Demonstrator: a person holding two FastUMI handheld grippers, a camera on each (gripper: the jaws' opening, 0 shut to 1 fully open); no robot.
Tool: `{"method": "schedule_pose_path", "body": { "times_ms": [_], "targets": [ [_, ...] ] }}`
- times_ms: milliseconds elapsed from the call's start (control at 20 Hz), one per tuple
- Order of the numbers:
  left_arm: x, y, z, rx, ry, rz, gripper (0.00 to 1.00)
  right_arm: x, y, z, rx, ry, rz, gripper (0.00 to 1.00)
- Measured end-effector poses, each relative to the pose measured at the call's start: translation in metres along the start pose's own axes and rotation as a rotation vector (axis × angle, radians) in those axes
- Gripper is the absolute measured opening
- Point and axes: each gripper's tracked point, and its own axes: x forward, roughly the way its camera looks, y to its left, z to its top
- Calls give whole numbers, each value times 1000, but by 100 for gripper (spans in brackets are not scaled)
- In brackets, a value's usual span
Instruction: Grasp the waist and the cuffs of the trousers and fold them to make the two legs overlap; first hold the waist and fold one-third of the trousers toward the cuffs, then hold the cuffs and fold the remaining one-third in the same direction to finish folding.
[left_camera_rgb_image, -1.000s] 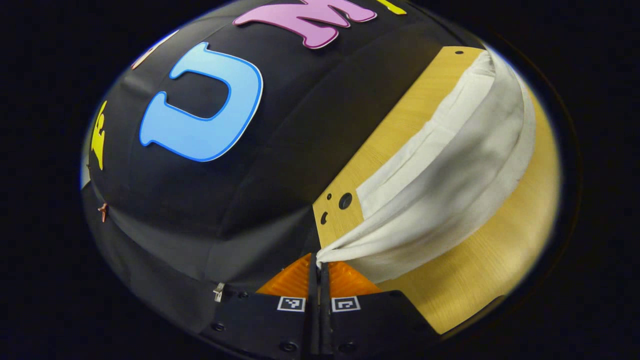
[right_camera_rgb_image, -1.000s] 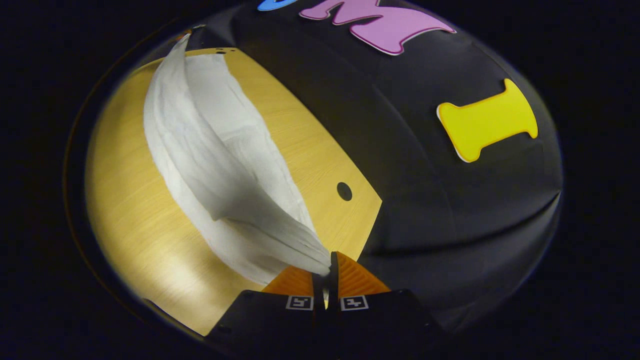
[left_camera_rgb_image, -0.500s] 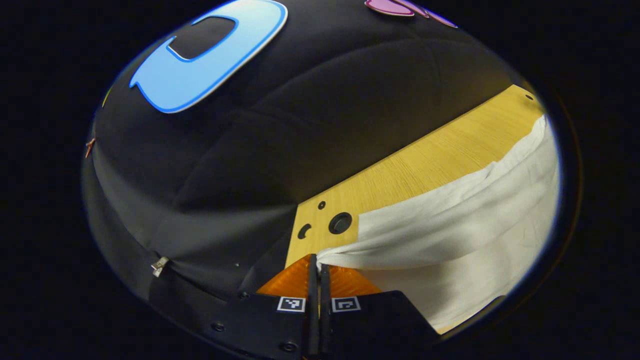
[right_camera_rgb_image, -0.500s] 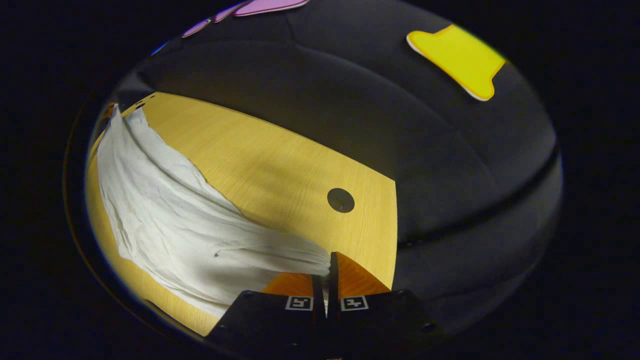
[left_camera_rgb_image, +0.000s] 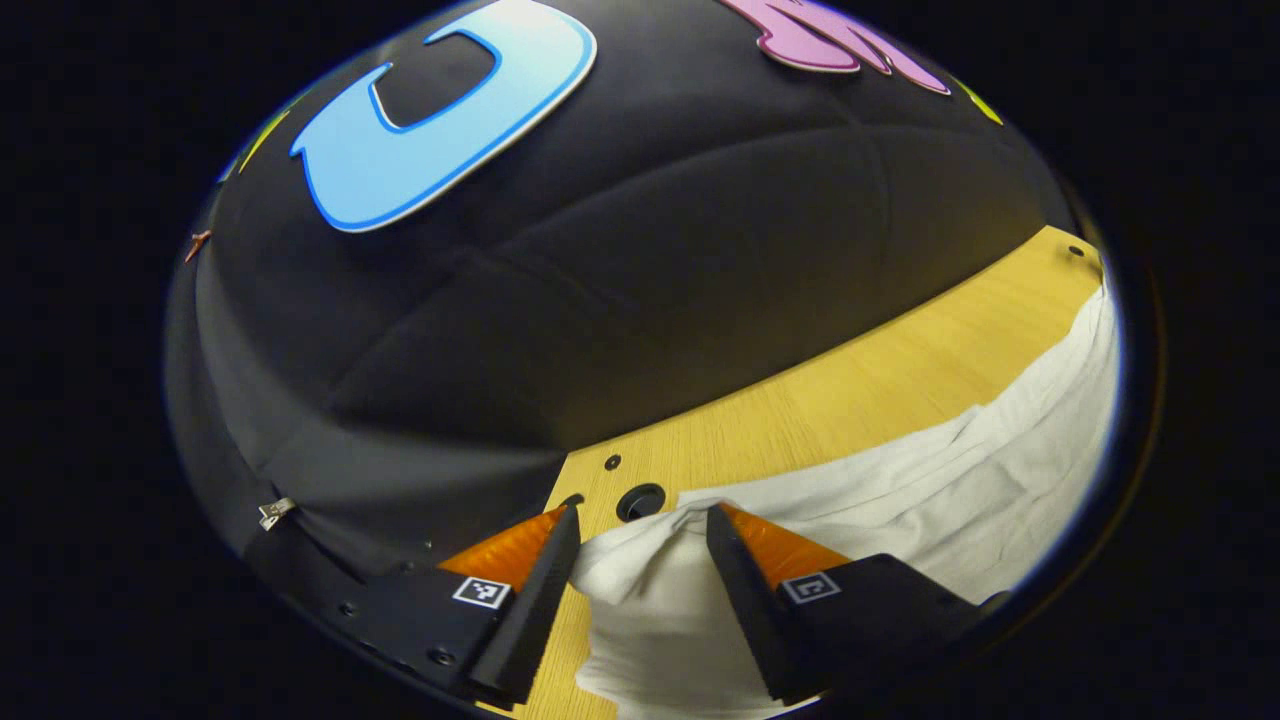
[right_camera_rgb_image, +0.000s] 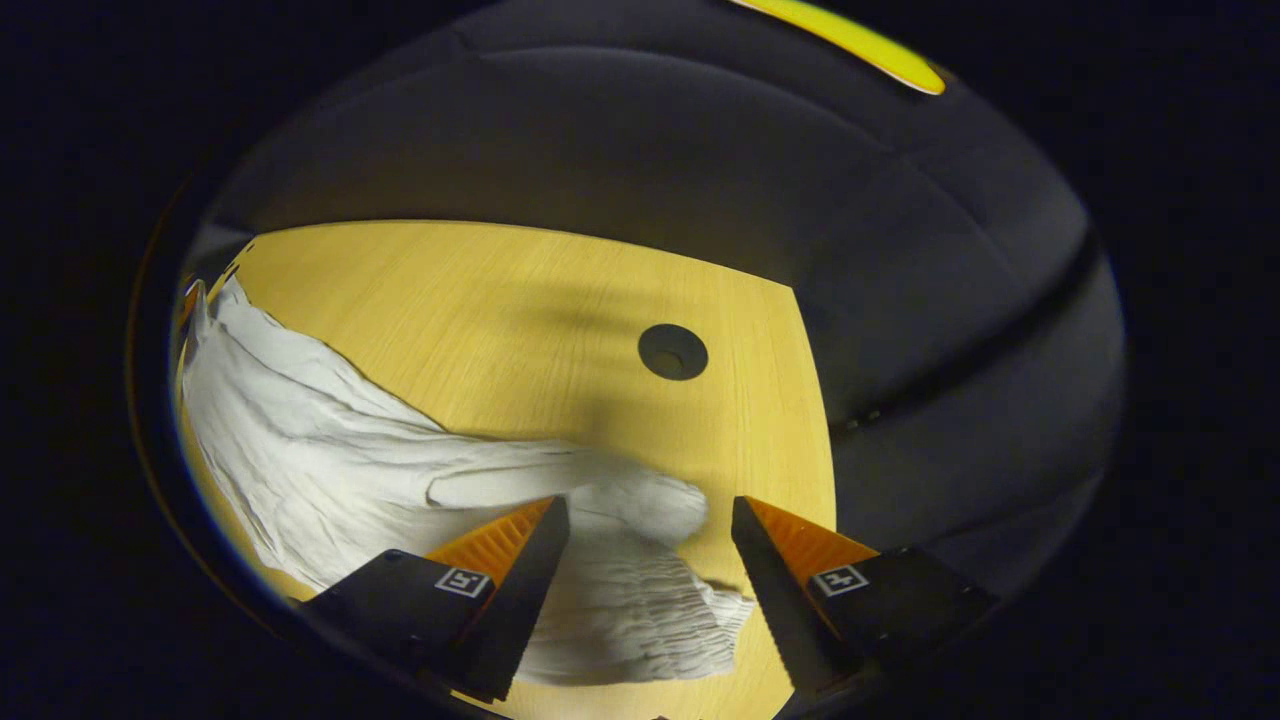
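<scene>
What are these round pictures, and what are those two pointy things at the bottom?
A person holds a hand-held gripper in each hand, and a small camera rides on each one. The pointy things are its two fingers. The left gripper view shows the left hand-held gripper, the right gripper view the right hand-held gripper. Both stand open and hold nothing. White trousers lie rumpled on a yellow wooden table with round holes. Behind it hangs the booth's black cloth wall.
</scene>
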Motion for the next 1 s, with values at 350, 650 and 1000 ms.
{"method": "schedule_pose_path", "body": {
  "times_ms": [350,650,1000],
  "targets": [
    [-52,-9,49,-98,-160,-16,96,-38,-12,1,461,-182,39,98],
    [-119,-50,61,-273,-185,-119,96,-34,-20,-30,636,-299,-72,99],
    [-174,-70,47,-404,-125,-165,96,-31,-20,-56,762,-320,-138,99]
  ]
}}
